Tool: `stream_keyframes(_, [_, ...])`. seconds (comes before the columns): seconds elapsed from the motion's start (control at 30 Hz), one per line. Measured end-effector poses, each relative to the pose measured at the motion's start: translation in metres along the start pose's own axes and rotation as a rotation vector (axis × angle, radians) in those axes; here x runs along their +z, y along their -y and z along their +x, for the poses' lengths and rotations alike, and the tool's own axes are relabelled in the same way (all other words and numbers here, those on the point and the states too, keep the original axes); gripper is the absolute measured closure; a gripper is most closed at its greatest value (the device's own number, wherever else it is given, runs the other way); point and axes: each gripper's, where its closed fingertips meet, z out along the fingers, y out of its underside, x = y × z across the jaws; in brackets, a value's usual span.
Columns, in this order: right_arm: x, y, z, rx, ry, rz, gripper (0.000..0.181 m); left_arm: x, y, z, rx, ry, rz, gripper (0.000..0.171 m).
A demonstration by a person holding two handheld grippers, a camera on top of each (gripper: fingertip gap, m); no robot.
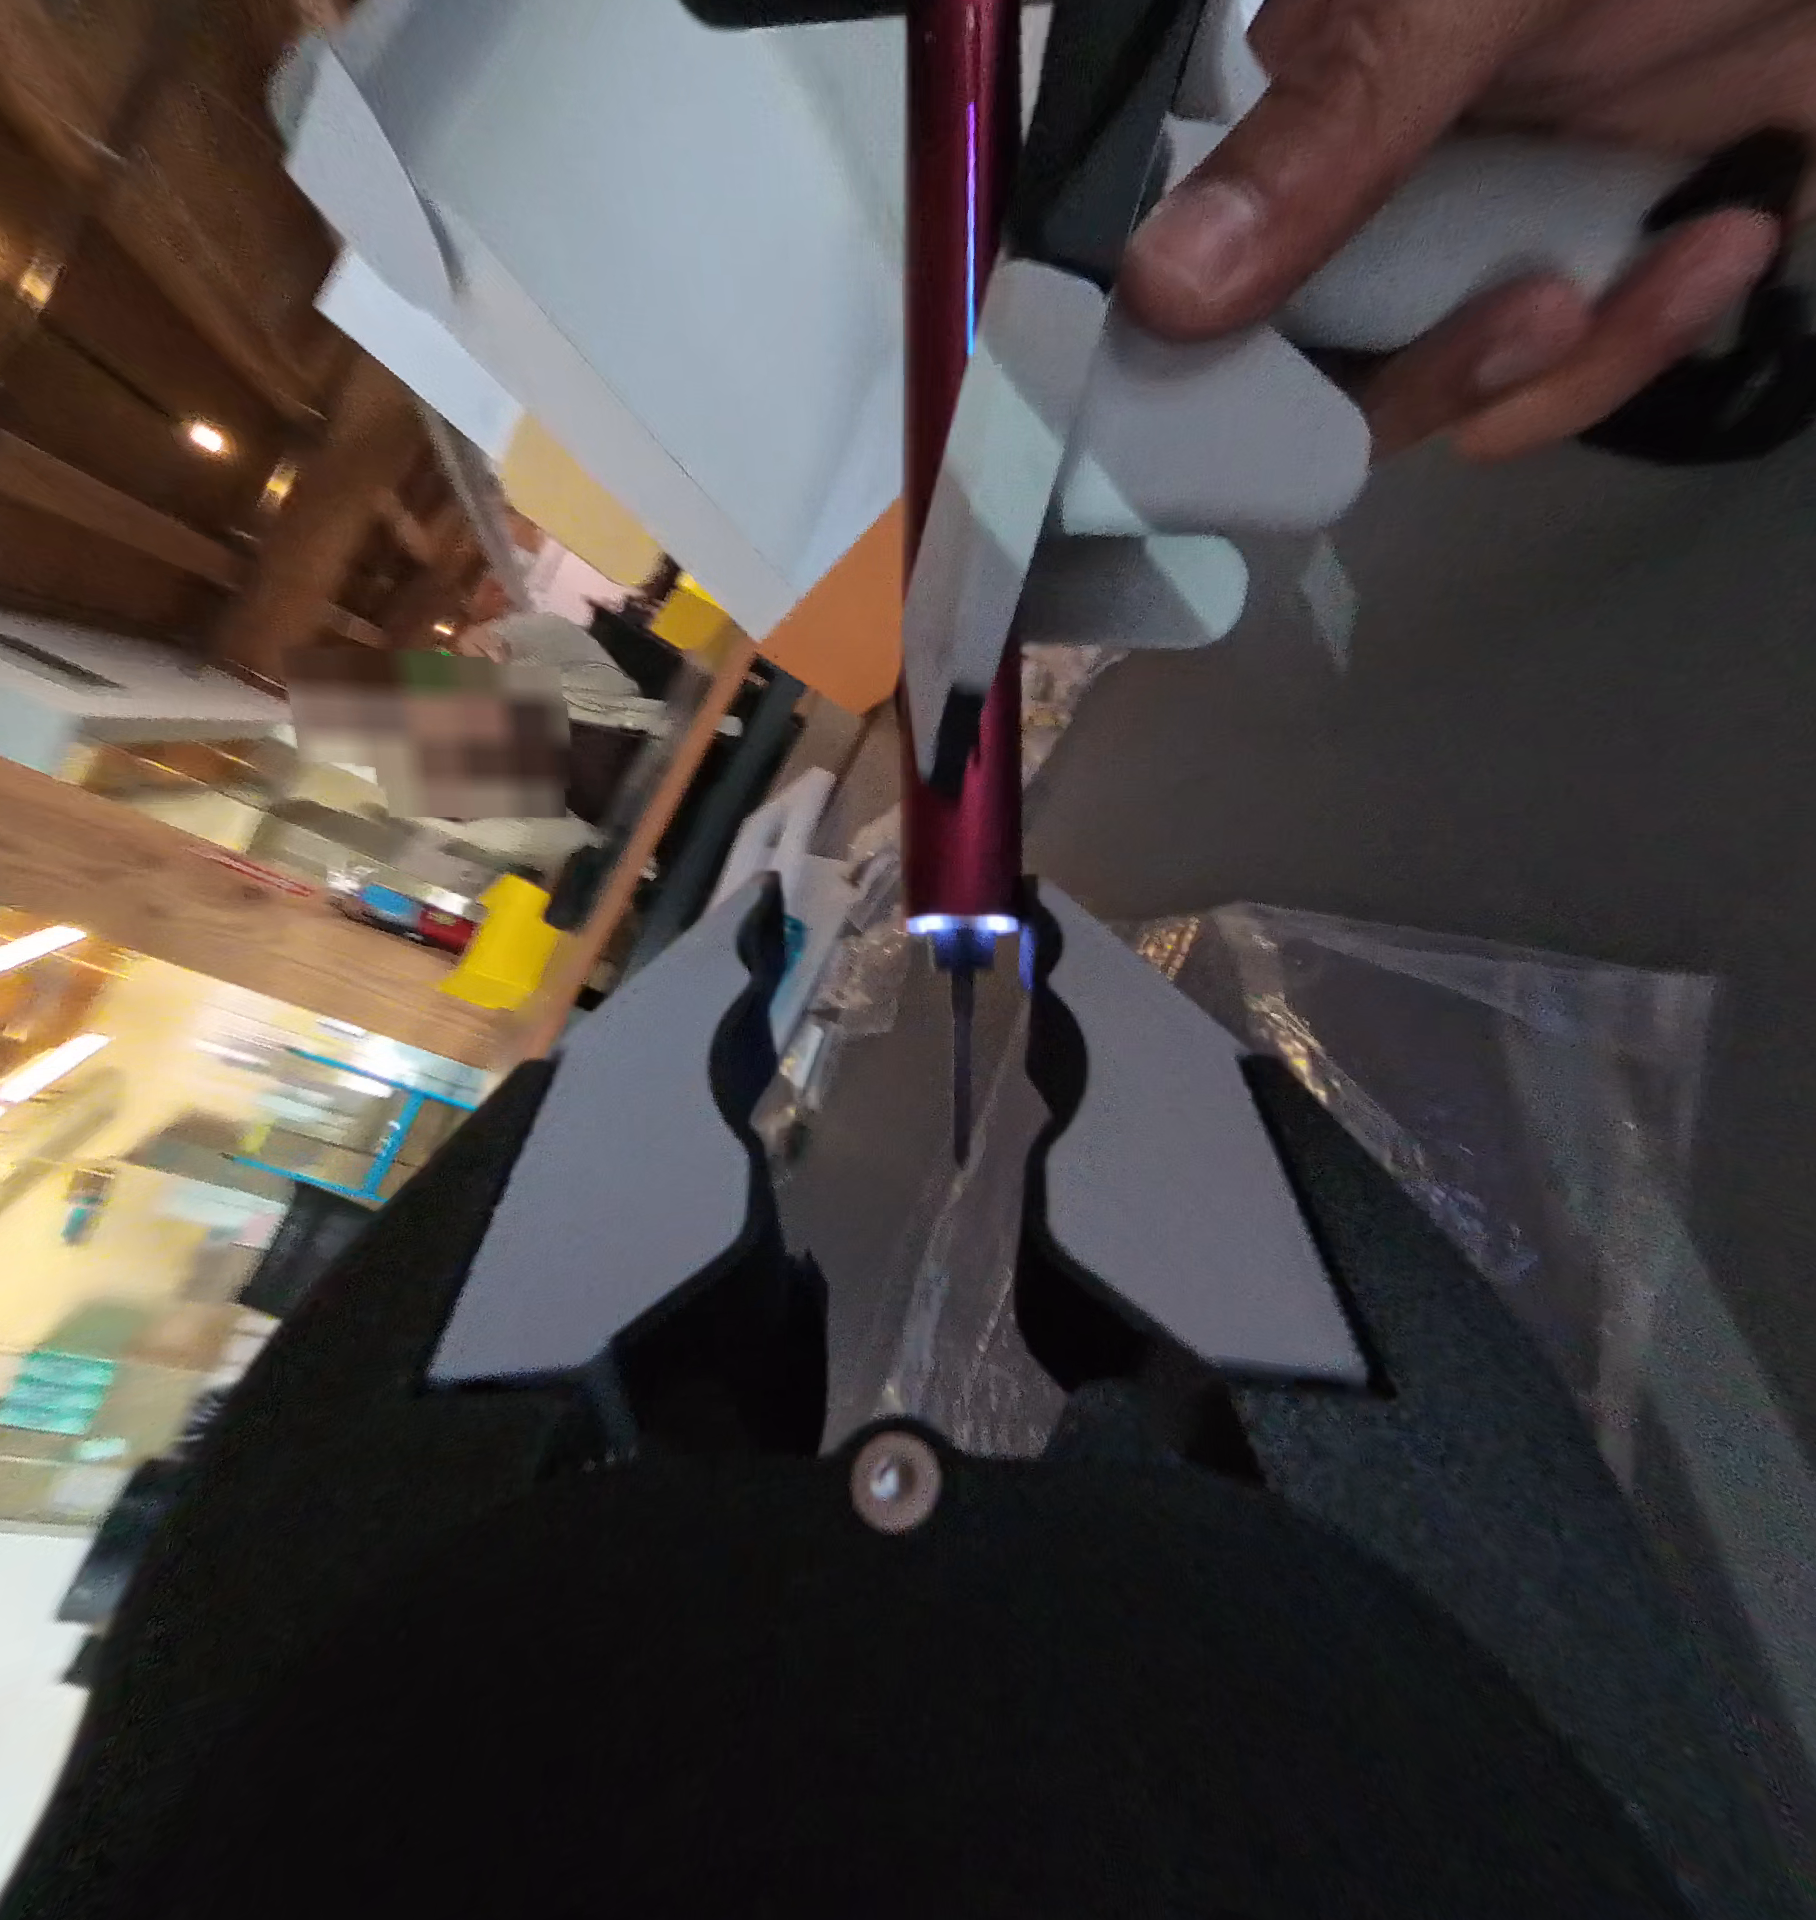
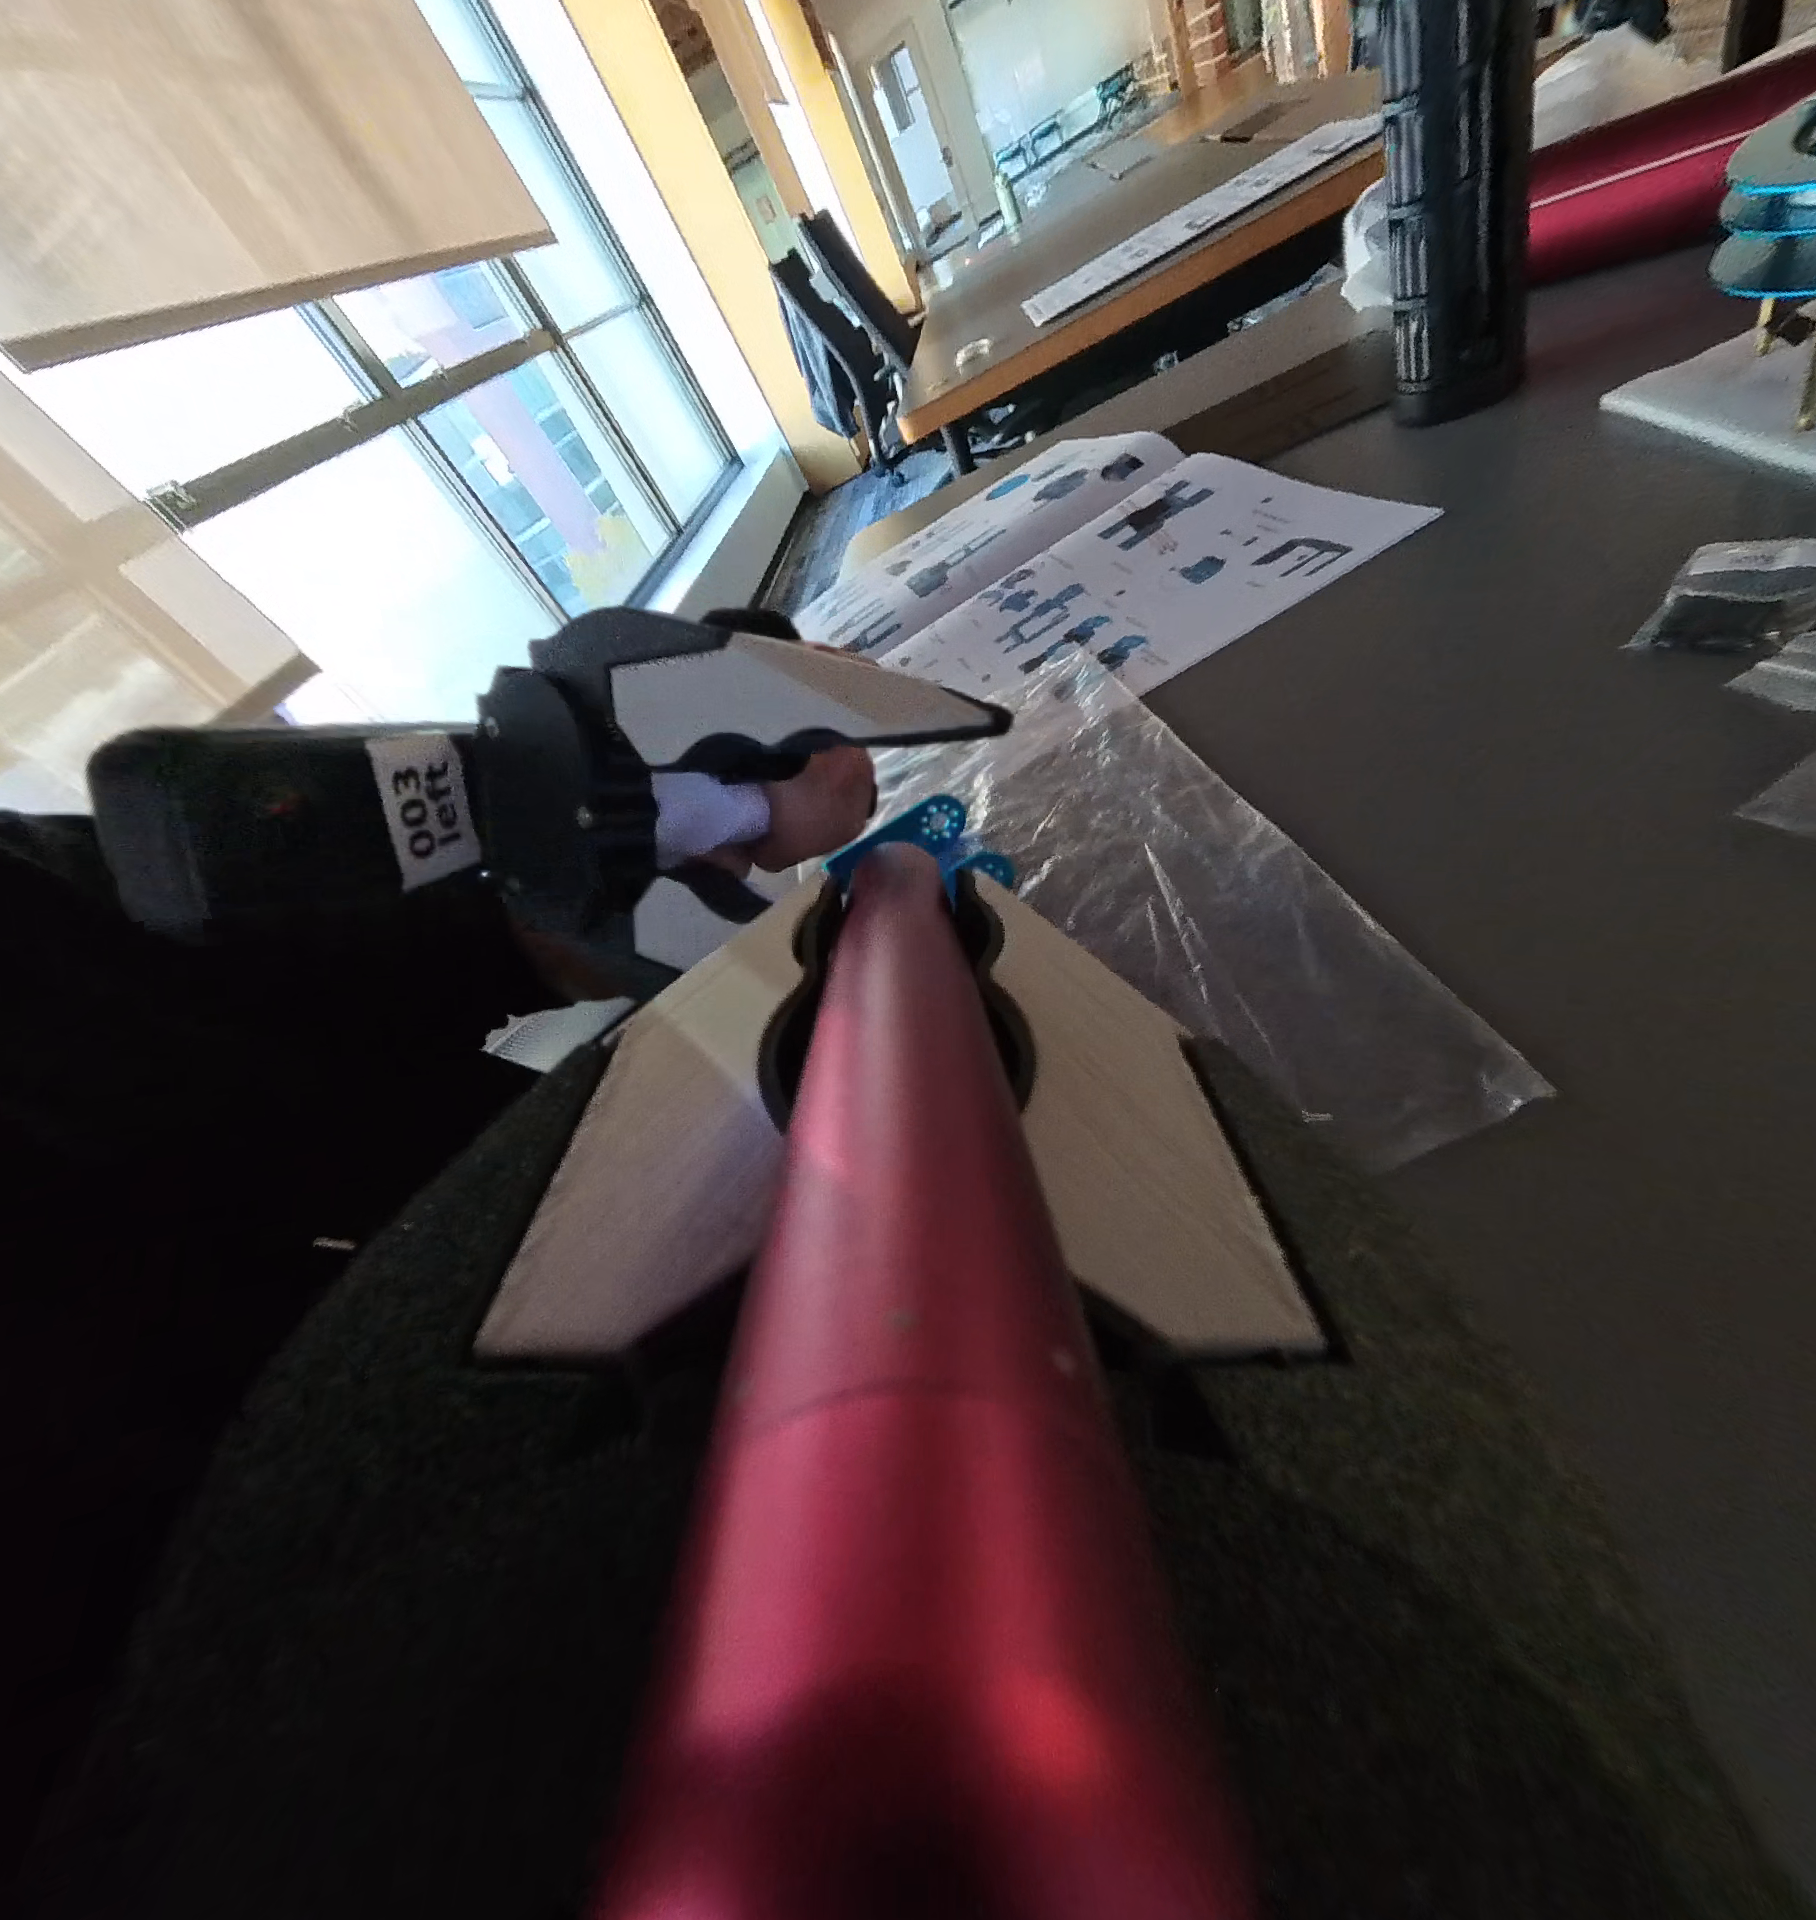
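The red screwdriver (image 2: 883, 1299) is up in the air over the table (image 2: 1506, 831), pinched tight in the right hand-held gripper (image 2: 914, 894). It lies straight down the gap between the two fingers, so the hold looks firm and even. Its tip glows, and a thin dark bit (image 1: 961, 1060) sticks out of it. The bit points into the gap of the left hand-held gripper (image 1: 904, 935). That one has its fingers apart. A small blue part (image 2: 935, 831) with little holes sits right at the tip of the screwdriver, close by those fingers. I cannot tell if the fingers pinch the blue part or only sit beside it. The bit lines up near the middle of the gap, touching neither finger. A hand (image 1: 1506, 208) holds the right gripper from above. Just under both lies a clear bag (image 2: 1247, 935), flat and crinkly on the table. Past the bag is an open booklet (image 2: 1143, 561). Small bags (image 2: 1756, 592) lie well off to the right. A dark bottle (image 2: 1455, 208) stands far back. The table edge by the window is near the left gripper.
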Motion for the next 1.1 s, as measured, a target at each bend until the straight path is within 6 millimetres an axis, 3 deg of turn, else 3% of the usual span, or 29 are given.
stream_keyframes(0.03, [0.0,0.0,0.0,-0.011,-0.01,0.0,0.159,0.004,0.002,0.002,0.034,0.014,0.008,0.133])
stream_keyframes(0.07, [-0.002,0.003,-0.001,-0.019,-0.011,0.016,0.159,0.006,0.005,0.007,0.06,0.002,0.027,0.15])
stream_keyframes(0.17, [-0.008,0.0,-0.005,-0.062,-0.004,-0.018,0.159,0.003,0.01,0.01,0.081,-0.005,0.075,0.15])
stream_keyframes(0.27, [-0.013,0.001,-0.004,-0.072,-0.011,-0.024,0.16,0.002,0.003,0.005,0.081,-0.028,0.07,0.15])
stream_keyframes(0.7, [-0.014,0.012,-0.018,-0.057,0.077,0.053,0.157,-0.007,0.004,0.005,0.098,-0.018,0.106,0.15])
stream_keyframes(0.83, [-0.015,0.009,-0.013,-0.081,0.03,0.029,0.159,-0.006,0.002,0.007,0.071,-0.038,0.09,0.15])
stream_keyframes(0.97, [-0.029,0.016,0.002,-0.182,-0.112,0.04,0.16,-0.019,-0.018,0.0,-0.013,-0.096,0.04,0.136])
stream_keyframes(1.1, [-0.043,-0.001,0.025,-0.606,-0.44,-0.171,0.16,-0.059,-0.065,-0.02,-0.258,-0.281,-0.03,0.136])
